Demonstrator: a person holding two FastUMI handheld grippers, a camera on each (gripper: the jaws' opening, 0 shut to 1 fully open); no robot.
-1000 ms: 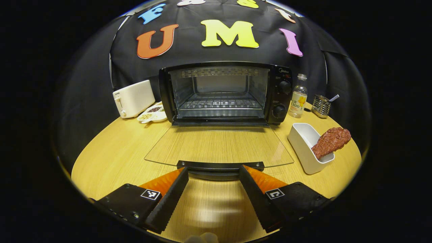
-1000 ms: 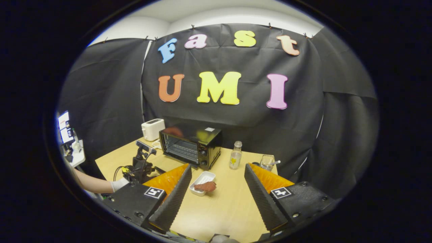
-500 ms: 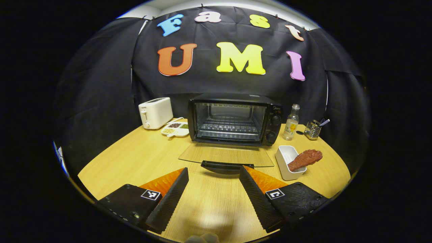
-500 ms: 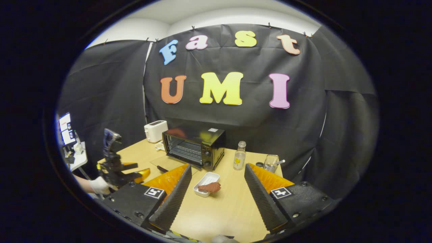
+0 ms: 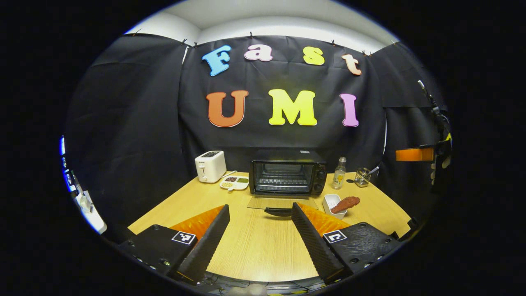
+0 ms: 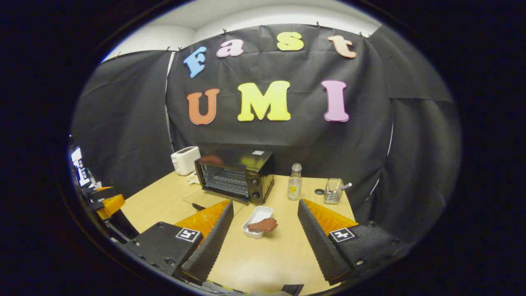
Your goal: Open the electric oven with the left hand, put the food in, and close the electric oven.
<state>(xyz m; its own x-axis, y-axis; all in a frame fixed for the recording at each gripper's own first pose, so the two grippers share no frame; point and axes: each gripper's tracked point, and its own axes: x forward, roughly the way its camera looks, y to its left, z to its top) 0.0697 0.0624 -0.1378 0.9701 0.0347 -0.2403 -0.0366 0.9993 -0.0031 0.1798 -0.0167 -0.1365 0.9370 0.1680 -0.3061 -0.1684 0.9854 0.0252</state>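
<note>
Oven (image 5: 287, 177) door (image 5: 281, 202) down flat, rack bare. Meat piece (image 6: 263, 225) propped in white dish (image 6: 255, 213) near table's right edge; looks light, stiff, bumpy, so pinch mid-body. Left gripper (image 5: 259, 234) and right gripper (image 6: 263, 236) fingers apart, empty.

The left gripper view looks level across the table (image 5: 254, 246) from its near edge, squarely facing the oven (image 5: 287, 177) far ahead. The right gripper view sits higher and off to the right, angled down-left at that oven (image 6: 235, 176). Both share oven, white dish (image 6: 257, 216) and tabletop.
</note>
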